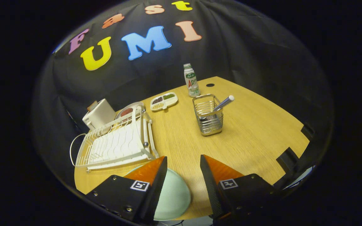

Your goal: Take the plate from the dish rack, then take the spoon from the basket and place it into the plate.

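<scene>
Pale-green plate point(173, 196) lies under the open hand-held gripper point(183, 163), touching neither finger.

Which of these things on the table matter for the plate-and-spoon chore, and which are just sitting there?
Part of the job:
pale green plate, lying on the table under the open gripper
spoon, standing in the wire basket
white dish rack

Just lying about:
drink bottle
divided snack tray
white box

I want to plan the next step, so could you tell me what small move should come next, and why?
Probably move the open tongs forward toward the spoon handle leaning out of the wire basket. The plate already lies on the table beside the dish rack, and the fingers hold nothing.
</scene>
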Action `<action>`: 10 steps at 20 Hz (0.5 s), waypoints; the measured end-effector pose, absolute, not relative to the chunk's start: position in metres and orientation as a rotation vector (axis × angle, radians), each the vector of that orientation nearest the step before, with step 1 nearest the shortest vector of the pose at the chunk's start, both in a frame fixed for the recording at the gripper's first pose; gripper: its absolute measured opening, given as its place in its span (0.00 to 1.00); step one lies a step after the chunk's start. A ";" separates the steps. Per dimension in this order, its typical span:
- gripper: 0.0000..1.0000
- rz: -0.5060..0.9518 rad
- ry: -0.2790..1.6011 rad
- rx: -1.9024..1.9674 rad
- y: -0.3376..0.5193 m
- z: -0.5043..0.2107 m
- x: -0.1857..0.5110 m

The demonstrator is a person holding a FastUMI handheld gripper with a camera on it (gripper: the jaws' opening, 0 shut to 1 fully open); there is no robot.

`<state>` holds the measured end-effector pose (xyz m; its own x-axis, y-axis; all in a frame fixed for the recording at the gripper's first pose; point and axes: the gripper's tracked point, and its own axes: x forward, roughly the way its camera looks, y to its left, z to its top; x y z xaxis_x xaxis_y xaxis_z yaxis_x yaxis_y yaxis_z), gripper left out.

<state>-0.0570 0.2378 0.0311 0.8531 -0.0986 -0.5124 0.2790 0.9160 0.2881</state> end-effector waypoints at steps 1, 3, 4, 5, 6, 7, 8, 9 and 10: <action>0.66 -0.239 0.491 0.379 0.225 0.034 -0.050; 0.66 -0.314 0.458 0.417 0.200 0.038 -0.039; 0.66 -0.344 0.444 0.437 0.188 0.039 -0.033; 0.67 -0.370 0.428 0.455 0.177 0.038 -0.026; 0.66 -0.392 0.412 0.468 0.165 0.039 -0.021; 0.66 -0.412 0.396 0.474 0.155 0.038 -0.016; 0.66 -0.429 0.385 0.477 0.144 0.038 -0.010; 0.66 -0.441 0.373 0.480 0.137 0.036 -0.004; 0.66 -0.447 0.364 0.480 0.130 0.035 0.001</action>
<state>0.0012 0.1303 0.0350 0.8414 -0.3228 -0.4334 0.4896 0.7948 0.3586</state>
